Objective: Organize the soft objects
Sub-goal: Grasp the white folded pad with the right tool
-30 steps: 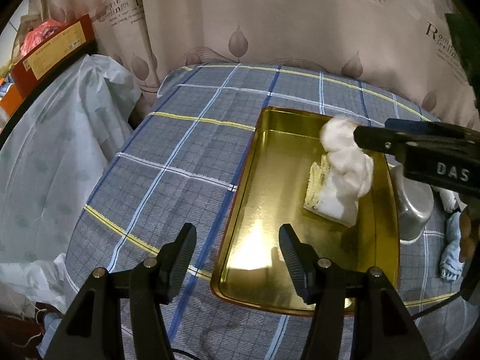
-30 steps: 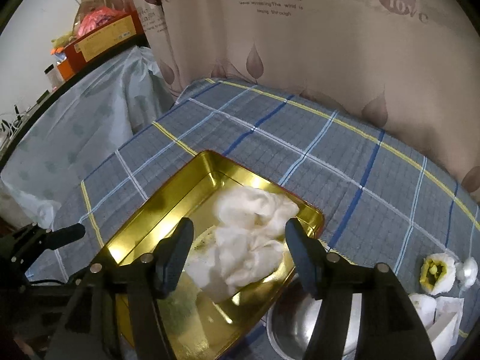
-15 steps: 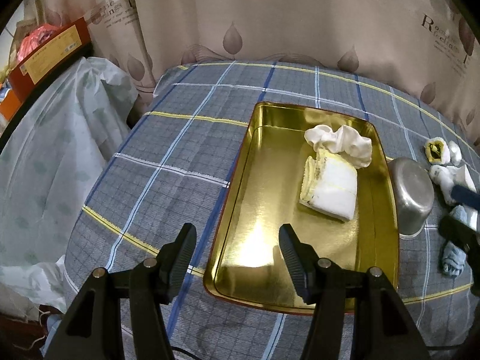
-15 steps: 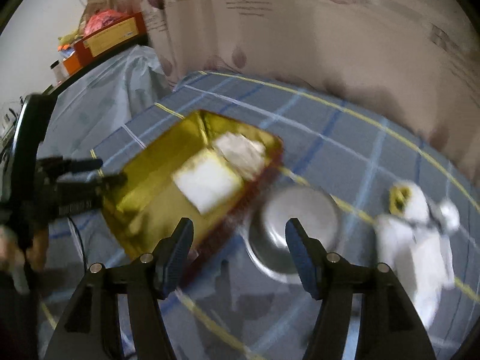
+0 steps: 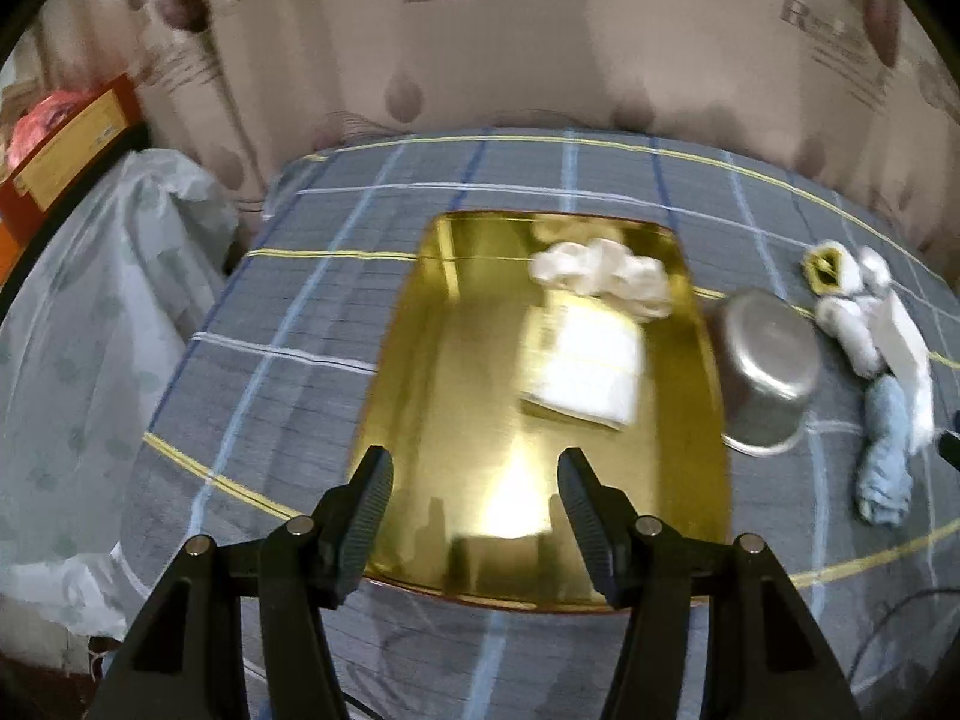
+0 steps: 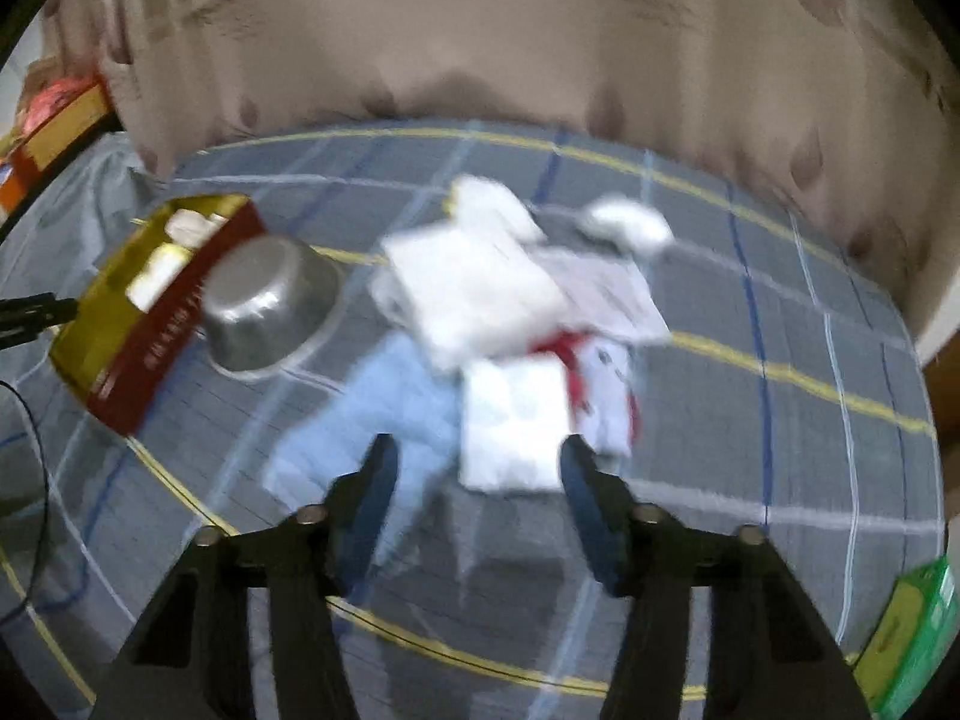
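A gold tray (image 5: 456,420) lies on the plaid cloth and holds a folded white cloth (image 5: 582,366) and a crumpled white cloth (image 5: 606,273). My left gripper (image 5: 474,510) is open and empty above the tray's near end. A pile of soft things lies to the right: white cloths (image 6: 480,294), a light blue cloth (image 6: 372,414), a white piece with red trim (image 6: 600,384). My right gripper (image 6: 477,498) is open and empty just above the near edge of the pile. The pile also shows in the left wrist view (image 5: 870,324).
An upturned steel bowl (image 5: 768,372) sits between the tray and the pile; it also shows in the right wrist view (image 6: 270,306). A curtain hangs behind the table. A plastic-covered heap (image 5: 90,312) is at the left. A green box (image 6: 918,630) sits at the near right.
My right gripper left the crumpled white cloth in the tray and swung right to the pile beyond the bowl. My left gripper stayed open and shifted slightly right.
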`<action>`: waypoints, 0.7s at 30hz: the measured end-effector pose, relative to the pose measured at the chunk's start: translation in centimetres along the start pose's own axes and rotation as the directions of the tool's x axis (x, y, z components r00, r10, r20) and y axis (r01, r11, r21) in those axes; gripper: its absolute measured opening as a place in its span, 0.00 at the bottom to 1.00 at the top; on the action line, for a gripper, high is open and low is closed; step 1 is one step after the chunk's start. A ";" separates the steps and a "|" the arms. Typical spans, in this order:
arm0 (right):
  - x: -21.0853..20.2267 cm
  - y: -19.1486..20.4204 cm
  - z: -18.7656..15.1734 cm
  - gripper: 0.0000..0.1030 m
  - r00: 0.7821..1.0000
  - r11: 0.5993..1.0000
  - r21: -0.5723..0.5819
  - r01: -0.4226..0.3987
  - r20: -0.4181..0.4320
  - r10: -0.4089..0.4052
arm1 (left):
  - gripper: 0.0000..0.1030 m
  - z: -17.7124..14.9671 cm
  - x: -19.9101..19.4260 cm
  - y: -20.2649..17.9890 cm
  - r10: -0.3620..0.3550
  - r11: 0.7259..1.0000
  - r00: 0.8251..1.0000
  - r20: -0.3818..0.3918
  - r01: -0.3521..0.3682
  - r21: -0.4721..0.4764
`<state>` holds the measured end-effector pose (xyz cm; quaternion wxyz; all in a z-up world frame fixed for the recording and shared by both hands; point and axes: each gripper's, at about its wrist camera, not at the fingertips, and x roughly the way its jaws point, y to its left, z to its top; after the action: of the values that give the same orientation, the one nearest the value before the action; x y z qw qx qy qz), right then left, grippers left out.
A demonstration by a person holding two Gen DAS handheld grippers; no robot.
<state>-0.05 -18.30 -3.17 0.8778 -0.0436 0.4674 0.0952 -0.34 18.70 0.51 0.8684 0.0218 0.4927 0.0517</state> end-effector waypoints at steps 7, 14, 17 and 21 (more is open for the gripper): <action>1.8 -0.7 -0.6 0.44 1.000 0.999 0.027 -0.026 -0.003 0.026 | 0.57 -0.2 -0.8 -5.4 -0.073 0.992 0.997 -0.021 0.074 0.099; 4.0 -1.2 -0.1 0.43 1.000 1.000 0.028 -0.006 -0.001 0.006 | 0.57 0.1 -1.3 -11.1 -0.177 0.963 0.982 -0.062 0.186 0.194; 4.8 -1.7 -0.2 0.39 1.000 0.999 0.042 -0.021 -0.012 0.022 | 0.57 0.3 -1.2 -13.4 -0.197 0.952 0.978 -0.075 0.209 0.224; 5.0 -2.4 -0.7 0.24 0.999 0.997 0.064 -0.042 -0.017 0.043 | 0.57 0.3 -0.8 -16.4 -0.226 0.936 0.970 -0.093 0.243 0.256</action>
<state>2.67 -20.16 -7.74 0.8722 -0.0065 0.4790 0.0986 0.65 2.30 -0.13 0.8420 0.0772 0.5208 -0.1179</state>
